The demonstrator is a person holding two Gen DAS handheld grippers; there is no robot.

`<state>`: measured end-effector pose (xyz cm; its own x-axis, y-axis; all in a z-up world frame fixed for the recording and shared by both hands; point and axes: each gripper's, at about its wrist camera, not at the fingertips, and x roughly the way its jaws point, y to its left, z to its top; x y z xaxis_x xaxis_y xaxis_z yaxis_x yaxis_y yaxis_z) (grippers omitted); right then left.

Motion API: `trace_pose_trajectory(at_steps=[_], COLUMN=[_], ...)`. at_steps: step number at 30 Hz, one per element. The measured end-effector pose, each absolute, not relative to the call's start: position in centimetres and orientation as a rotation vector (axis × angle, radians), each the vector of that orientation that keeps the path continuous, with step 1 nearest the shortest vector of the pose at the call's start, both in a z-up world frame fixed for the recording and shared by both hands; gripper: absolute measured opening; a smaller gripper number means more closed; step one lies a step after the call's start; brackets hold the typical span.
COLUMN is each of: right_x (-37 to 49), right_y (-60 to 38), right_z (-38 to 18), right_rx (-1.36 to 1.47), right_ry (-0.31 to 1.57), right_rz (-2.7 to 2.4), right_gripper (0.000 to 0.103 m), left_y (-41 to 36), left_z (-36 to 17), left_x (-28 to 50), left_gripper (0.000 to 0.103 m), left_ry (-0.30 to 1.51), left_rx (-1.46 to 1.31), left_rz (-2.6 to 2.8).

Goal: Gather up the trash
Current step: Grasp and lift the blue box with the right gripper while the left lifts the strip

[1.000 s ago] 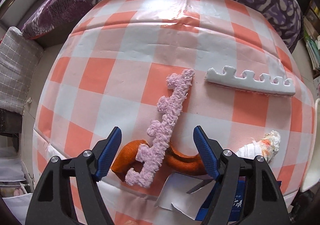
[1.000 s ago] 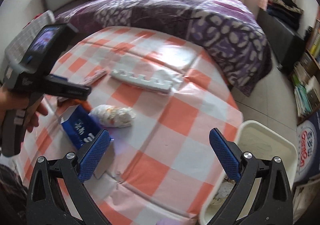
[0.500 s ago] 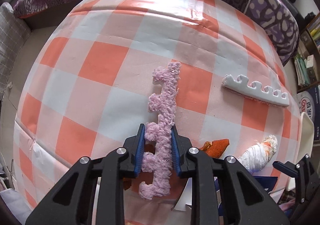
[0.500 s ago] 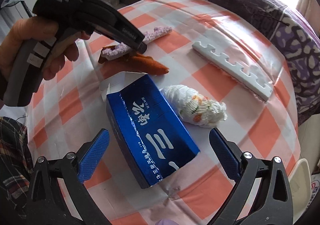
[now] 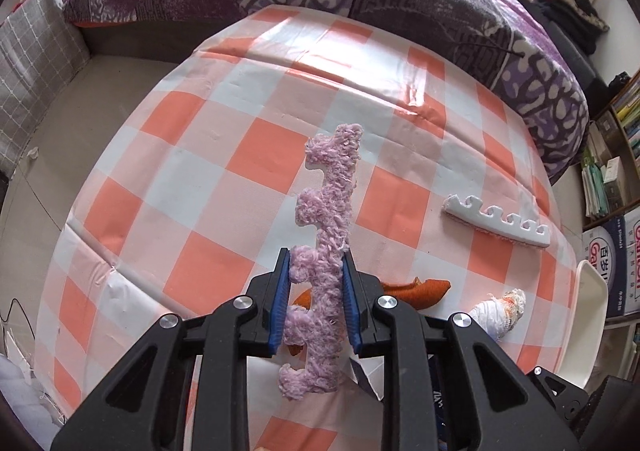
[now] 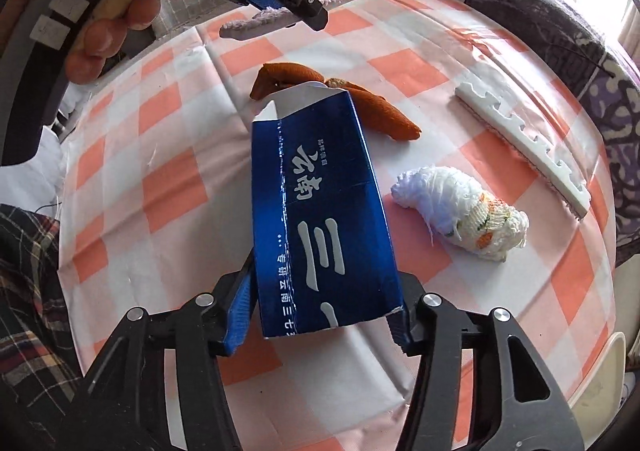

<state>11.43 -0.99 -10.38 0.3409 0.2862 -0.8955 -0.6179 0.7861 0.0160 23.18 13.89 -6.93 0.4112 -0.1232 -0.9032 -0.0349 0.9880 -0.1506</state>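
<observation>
Fuzzy pink foam strip [image 5: 326, 239], notched along one edge, is hanging above the checked tablecloth [image 5: 208, 171], clamped by the left gripper [image 5: 315, 301]. The right gripper [image 6: 320, 315] is closing around the blue carton [image 6: 320, 219].

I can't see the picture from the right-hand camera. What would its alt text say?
The right gripper is closing around a blue carton lying on a checked tablecloth. Nearby lie an orange cloth, a white bundle and a white foam strip.

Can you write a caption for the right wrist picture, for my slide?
Right gripper closing around a blue carton on the checked tablecloth, while the left gripper holds a fuzzy purple strip.
</observation>
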Motion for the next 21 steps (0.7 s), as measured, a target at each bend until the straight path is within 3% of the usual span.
trace_pose_trajectory(at_steps=[21], right_x=[13.2], right_y=[-7.8], right_z=[-0.2], right_rx=[-0.057], right_ry=[0.667], right_rz=[0.261], right_gripper=[0.041], left_y=[10.9], left_z=[0.6], left_x=[19.2], left_gripper=[0.024], left_ry=[0.820], left_rx=[-0.172], left_rz=[0.020])
